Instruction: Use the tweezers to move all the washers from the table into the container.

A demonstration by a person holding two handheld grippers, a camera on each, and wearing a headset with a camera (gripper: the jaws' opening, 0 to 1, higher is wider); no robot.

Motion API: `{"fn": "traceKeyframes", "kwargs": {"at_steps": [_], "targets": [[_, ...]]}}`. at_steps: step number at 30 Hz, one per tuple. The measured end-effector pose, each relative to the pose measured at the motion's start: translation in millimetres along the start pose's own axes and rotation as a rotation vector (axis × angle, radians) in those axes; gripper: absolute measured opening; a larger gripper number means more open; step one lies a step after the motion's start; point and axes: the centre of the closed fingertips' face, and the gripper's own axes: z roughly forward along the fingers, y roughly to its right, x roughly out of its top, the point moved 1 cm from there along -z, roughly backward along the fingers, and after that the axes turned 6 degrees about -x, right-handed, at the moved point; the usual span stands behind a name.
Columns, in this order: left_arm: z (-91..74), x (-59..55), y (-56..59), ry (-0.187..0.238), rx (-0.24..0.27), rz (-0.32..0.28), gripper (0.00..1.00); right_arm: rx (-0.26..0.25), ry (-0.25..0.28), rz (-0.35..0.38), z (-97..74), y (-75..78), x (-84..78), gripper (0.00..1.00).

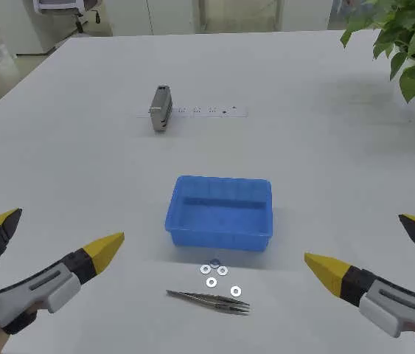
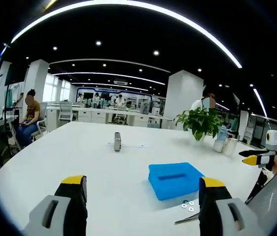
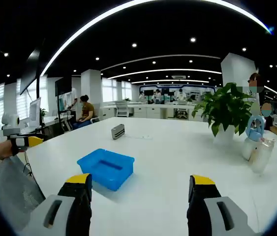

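Left gripper (image 1: 58,230) and right gripper (image 1: 365,242) hover spread, empty; nothing started. Next, one must grasp the tweezers (image 1: 208,299) beside the washers (image 1: 217,271).

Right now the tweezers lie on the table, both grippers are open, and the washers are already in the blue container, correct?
No: the head view shows the washers on the table, between the blue container and the tweezers. The rest holds.

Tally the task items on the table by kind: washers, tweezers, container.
Washers: 5
Tweezers: 1
Blue container: 1
Total: 7
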Motion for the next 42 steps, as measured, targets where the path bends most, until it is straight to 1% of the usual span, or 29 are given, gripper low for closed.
{"fn": "traceKeyframes", "kwargs": {"at_steps": [6, 13, 19, 27, 34, 42], "targets": [[0.0, -0.1, 0.3, 0.0, -0.002, -0.013, 0.93, -0.002, -0.006, -0.004, -0.1, 0.0, -0.8, 0.75], [-0.3, -0.5, -1.3, 0.0, 0.0, -0.01, 0.93, -0.008, -0.005, 0.018, -0.8, 3.2, -1.2, 0.74], [0.6, -2.0, -0.5, -0.008, -0.007, -0.008, 0.93, -0.011, -0.002, 0.026, -1.3, 4.9, -0.9, 0.73], [-1.1, -2.0, -3.6, -0.007, 0.013, -0.015, 0.92, -0.005, -0.018, 0.016, -0.7, 4.1, -3.8, 0.73], [-1.3, -2.8, -4.8, -0.008, 0.013, -0.021, 0.92, -0.019, -0.015, 0.021, -1.8, 7.6, -3.6, 0.71], [-1.3, -3.2, -4.4, -0.011, 0.009, -0.018, 0.91, -0.021, -0.022, 0.013, -1.7, 7.4, -4.9, 0.7]]}}
